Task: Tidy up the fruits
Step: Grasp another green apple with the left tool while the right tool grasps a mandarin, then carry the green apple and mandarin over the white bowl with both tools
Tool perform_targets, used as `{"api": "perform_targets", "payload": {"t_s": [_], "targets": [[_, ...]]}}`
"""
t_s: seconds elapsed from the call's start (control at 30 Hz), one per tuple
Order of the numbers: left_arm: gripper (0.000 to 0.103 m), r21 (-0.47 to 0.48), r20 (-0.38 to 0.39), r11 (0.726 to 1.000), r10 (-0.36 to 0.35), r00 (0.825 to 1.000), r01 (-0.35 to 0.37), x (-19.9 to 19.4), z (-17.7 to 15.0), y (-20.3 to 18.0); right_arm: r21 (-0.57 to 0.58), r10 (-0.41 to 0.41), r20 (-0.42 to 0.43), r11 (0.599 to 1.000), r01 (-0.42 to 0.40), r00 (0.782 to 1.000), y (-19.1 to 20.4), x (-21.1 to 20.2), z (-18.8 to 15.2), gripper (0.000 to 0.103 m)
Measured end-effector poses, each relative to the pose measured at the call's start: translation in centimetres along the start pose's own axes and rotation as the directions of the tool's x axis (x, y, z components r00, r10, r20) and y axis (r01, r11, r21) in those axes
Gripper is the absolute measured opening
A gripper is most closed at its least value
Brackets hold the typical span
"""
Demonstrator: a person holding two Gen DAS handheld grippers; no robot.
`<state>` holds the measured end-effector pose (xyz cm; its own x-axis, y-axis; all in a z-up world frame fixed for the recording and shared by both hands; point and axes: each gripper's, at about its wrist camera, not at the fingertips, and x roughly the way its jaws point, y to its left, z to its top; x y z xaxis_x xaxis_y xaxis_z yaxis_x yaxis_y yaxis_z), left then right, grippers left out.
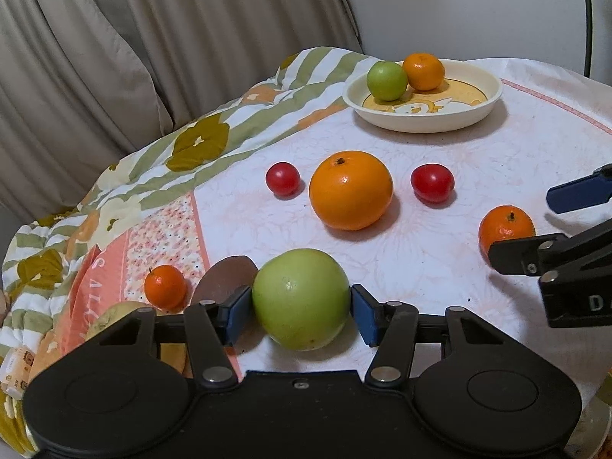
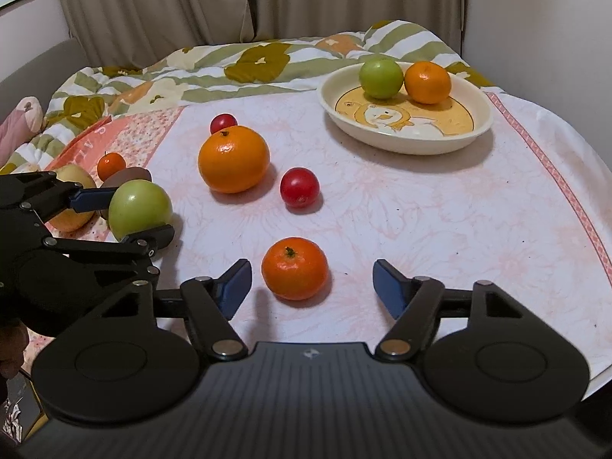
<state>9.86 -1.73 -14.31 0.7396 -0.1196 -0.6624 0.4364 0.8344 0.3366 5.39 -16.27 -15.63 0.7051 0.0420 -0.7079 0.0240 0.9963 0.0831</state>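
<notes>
My left gripper (image 1: 301, 311) is shut on a big green apple (image 1: 300, 290) that sits on the white tablecloth, with a blue pad against each side of it. The right wrist view shows that left gripper (image 2: 134, 214) and green apple (image 2: 139, 206) at the far left. My right gripper (image 2: 311, 279) stands open around a tangerine (image 2: 294, 267), with a gap on both sides. A cream plate (image 2: 401, 145) at the back right holds a small green fruit (image 2: 380, 78) and an orange one (image 2: 427, 82).
A large orange (image 1: 351, 190) lies mid-table between two red fruits (image 1: 283, 178) (image 1: 432, 182). Near the left edge are a small tangerine (image 1: 165, 286), a brown fruit (image 1: 225, 275) and a yellowish fruit (image 1: 114, 313). A flowered quilt (image 1: 153, 160) and curtains lie behind.
</notes>
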Motion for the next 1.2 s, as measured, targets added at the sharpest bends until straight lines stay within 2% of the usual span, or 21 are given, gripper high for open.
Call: {"api": "perform_targets", "payload": {"t_s": [0.27, 0.47, 0.87, 1.2], "targets": [[0.06, -0.028, -0.008, 1.0, -0.011, 1.0, 0.011, -0.4, -0.2, 0.3, -0.029, 0.012, -0.01, 1.0, -0.012, 1.0, 0.7, 0.8, 0.0, 0.072], [0.06, -0.052, -0.014, 0.999, -0.017, 1.0, 0.016, -0.9, -0.4, 0.1, -0.054, 0.018, -0.024, 0.998, -0.019, 1.0, 0.8, 1.2, 0.1, 0.055], [0.06, -0.094, 0.007, 0.995, -0.023, 1.0, 0.023, -3.1, 0.6, -0.3, -0.092, 0.028, 0.01, 0.995, -0.027, 1.0, 0.2, -1.0, 1.5, 0.054], [0.06, -0.144, 0.055, 0.989, -0.029, 0.998, 0.037, -6.5, 4.7, -0.4, -0.112, 0.047, 0.064, 0.993, -0.04, 0.997, -2.2, -5.1, 4.9, 0.054]]}}
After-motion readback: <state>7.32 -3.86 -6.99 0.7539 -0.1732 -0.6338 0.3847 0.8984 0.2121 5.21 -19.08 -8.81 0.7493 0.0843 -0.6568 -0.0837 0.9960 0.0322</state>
